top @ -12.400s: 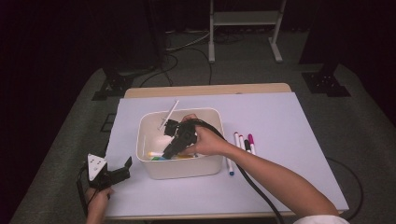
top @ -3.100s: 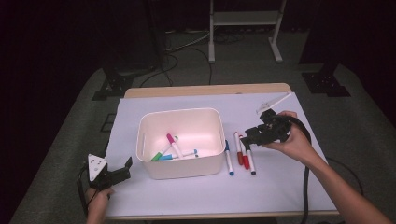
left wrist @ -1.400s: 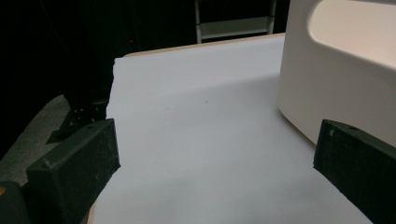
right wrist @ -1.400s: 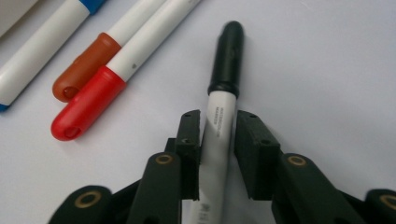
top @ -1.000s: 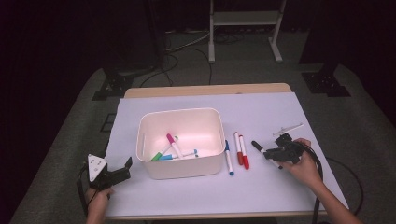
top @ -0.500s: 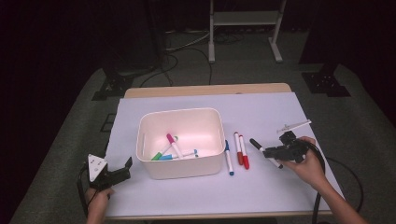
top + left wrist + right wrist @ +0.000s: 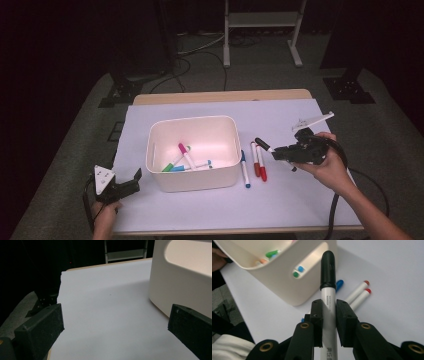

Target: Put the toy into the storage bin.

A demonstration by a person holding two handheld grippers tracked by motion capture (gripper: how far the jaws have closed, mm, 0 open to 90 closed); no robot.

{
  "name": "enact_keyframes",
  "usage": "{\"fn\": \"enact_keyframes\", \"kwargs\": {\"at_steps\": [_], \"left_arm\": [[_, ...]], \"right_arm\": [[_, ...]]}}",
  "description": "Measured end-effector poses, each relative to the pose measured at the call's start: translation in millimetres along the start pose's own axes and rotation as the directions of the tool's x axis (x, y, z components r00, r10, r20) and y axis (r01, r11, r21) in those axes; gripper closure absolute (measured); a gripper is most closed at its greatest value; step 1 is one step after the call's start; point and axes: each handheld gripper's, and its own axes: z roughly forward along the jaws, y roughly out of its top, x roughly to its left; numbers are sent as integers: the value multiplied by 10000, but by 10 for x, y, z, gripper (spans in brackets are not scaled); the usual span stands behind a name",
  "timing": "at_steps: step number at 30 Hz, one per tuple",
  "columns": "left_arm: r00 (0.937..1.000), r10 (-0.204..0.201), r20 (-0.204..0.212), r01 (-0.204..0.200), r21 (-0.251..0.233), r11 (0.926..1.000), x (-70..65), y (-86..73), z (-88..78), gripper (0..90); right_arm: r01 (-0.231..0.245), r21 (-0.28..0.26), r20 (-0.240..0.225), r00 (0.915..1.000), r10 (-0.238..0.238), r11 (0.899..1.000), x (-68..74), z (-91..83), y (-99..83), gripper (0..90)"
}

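My right gripper (image 7: pixel 281 151) (image 7: pixel 329 311) is shut on a white marker with a black cap (image 7: pixel 262 144) (image 7: pixel 328 277), lifted above the table right of the cream bin (image 7: pixel 192 127) (image 7: pixel 287 287), cap pointing toward the bin. On the sheet between bin and gripper lie two red-capped markers (image 7: pixel 258 161) (image 7: pixel 359 292) and a blue-capped one (image 7: pixel 244 170) (image 7: pixel 339 284). Inside the bin lie several markers, pink (image 7: pixel 184 153), green (image 7: pixel 171 163) and blue (image 7: pixel 191 166). My left gripper (image 7: pixel 129 184) (image 7: pixel 115 332) rests open at the table's front left corner, nothing between its jaws, with the bin's wall (image 7: pixel 180 287) just to its right.
A pale sheet (image 7: pixel 280 200) covers the wooden table (image 7: pixel 220 96). A metal stand (image 7: pixel 262 30) and dark equipment bases (image 7: pixel 120 92) sit on the floor behind. The right gripper's cable (image 7: pixel 334 210) trails along the forearm.
My right gripper has risen off the table with the black-capped marker in its jaws and drifted slightly toward the bin. The left gripper has stayed still.
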Motion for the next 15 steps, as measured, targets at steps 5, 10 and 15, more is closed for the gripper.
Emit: {"fn": "enact_keyframes", "kwargs": {"at_steps": [5,10,15], "left_arm": [[10000,-20,-6,20,-45,10000,-5,-1,0,0],[10000,-10,-5,10,-24,10000,-5,-1,-1,0],[10000,-11,5,11,-30,10000,-5,-1,-1,0]], "right_arm": [[482,-111,-267,9985,-485,9988,171,-77,185,757],[924,-141,-571,9940,-931,9956,339,-124,393,757],[1357,-181,-957,9860,-1368,9906,496,-93,591,757]]}}
